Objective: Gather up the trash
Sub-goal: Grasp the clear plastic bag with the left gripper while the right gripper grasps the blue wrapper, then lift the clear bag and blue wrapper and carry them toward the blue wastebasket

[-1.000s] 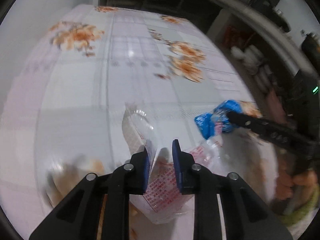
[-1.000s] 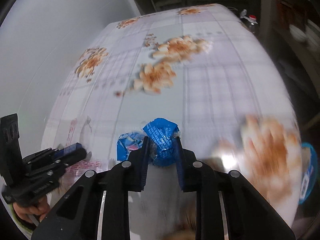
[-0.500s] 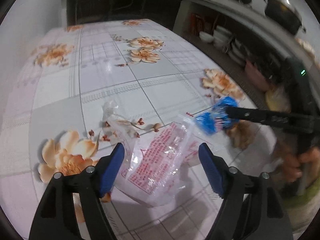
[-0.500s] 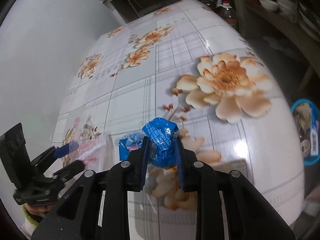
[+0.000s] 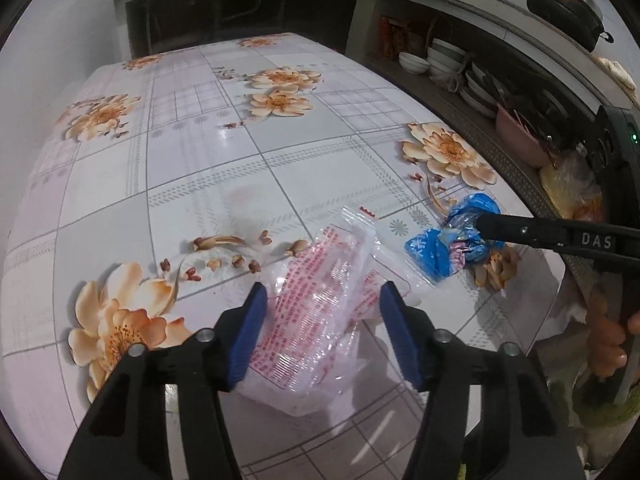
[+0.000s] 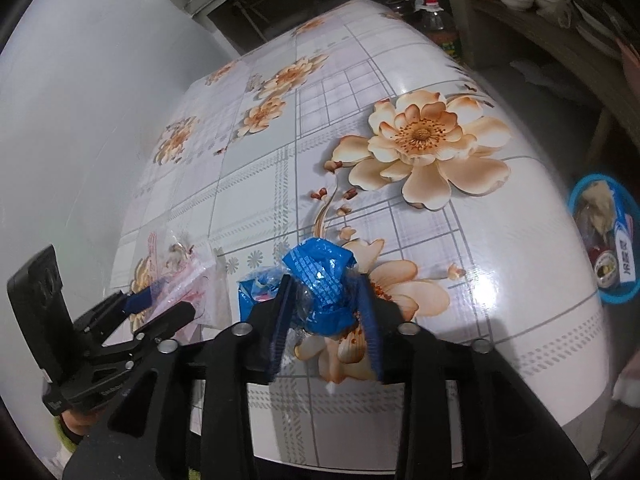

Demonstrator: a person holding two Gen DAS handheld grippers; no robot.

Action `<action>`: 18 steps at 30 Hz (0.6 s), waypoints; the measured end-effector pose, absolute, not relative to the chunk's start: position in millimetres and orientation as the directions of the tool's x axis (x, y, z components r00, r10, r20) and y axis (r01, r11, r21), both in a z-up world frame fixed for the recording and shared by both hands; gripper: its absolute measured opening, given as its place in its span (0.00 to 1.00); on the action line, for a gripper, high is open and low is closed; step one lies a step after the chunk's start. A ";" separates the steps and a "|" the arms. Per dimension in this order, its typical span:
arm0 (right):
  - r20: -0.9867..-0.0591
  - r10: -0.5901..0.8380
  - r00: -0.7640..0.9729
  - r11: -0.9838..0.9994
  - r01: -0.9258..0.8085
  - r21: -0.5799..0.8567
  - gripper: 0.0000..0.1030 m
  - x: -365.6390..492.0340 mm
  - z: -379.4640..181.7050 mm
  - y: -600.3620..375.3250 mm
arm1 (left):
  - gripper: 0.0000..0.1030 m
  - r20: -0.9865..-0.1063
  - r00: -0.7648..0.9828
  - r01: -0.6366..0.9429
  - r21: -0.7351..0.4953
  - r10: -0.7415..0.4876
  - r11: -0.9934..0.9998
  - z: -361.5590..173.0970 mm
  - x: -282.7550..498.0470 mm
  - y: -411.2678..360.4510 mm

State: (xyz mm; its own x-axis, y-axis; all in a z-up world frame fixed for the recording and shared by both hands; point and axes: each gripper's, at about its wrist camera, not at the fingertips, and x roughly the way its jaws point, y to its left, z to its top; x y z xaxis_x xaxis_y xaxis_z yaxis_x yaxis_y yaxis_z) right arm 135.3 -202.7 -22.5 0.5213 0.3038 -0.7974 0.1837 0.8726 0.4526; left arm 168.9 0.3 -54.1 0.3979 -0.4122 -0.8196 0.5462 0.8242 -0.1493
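Observation:
A clear plastic wrapper with red print [image 5: 320,316] lies on the flowered table between the wide-open fingers of my left gripper [image 5: 323,328], which does not hold it. It also shows in the right wrist view [image 6: 180,280]. My right gripper [image 6: 326,312] is shut on a crumpled blue wrapper [image 6: 320,280] and holds it above the table's near right part. In the left wrist view the right gripper [image 5: 480,226] shows with the blue wrapper [image 5: 452,244]. In the right wrist view the left gripper [image 6: 160,306] shows at the lower left.
The table with the flowered cloth [image 5: 192,168] stands against a white wall [image 6: 80,100]. A blue bin with trash [image 6: 606,240] stands on the floor beyond the table's right edge. Shelves with bowls and pots [image 5: 452,68] run along the right. A bottle [image 6: 434,18] stands past the far end.
My left gripper has opened and let go of the clear wrapper, which now lies on the table. My right gripper, still holding the blue wrapper, has drawn back toward the table's near right corner.

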 end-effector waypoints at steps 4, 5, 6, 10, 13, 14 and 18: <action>-0.785 0.316 0.533 0.858 0.192 0.476 0.61 131.4 -18.6 -207.8 | 0.46 -0.813 0.421 0.545 -0.127 -0.402 0.829 -52.8 161.4 -3.1; -0.781 0.318 0.537 0.854 0.194 0.482 0.64 130.3 -17.3 -209.1 | 0.44 -0.812 0.426 0.545 -0.122 -0.399 0.830 -52.5 159.9 -3.6; -0.778 0.320 0.541 0.852 0.196 0.486 0.65 129.7 -16.1 -210.1 | 0.43 -0.810 0.434 0.545 -0.113 -0.395 0.831 -51.8 157.0 -5.0; -0.774 0.324 0.543 0.846 0.199 0.494 0.67 133.1 -17.3 -209.5 | 0.37 -0.802 0.459 0.547 -0.084 -0.382 0.833 -49.9 150.0 -9.1; -0.778 0.323 0.539 0.849 0.198 0.490 0.67 138.0 -20.1 -205.6 | 0.31 -0.797 0.476 0.543 -0.066 -0.372 0.837 -47.5 147.8 -12.0; -0.781 0.314 0.540 0.855 0.197 0.480 0.67 139.9 -21.3 -203.3 | 0.29 -0.795 0.481 0.540 -0.063 -0.369 0.839 -46.4 147.6 -13.0; -0.797 0.280 0.536 0.877 0.195 0.440 0.60 145.2 -23.6 -196.4 | 0.24 -0.791 0.496 0.534 -0.046 -0.357 0.844 -43.4 148.6 -16.0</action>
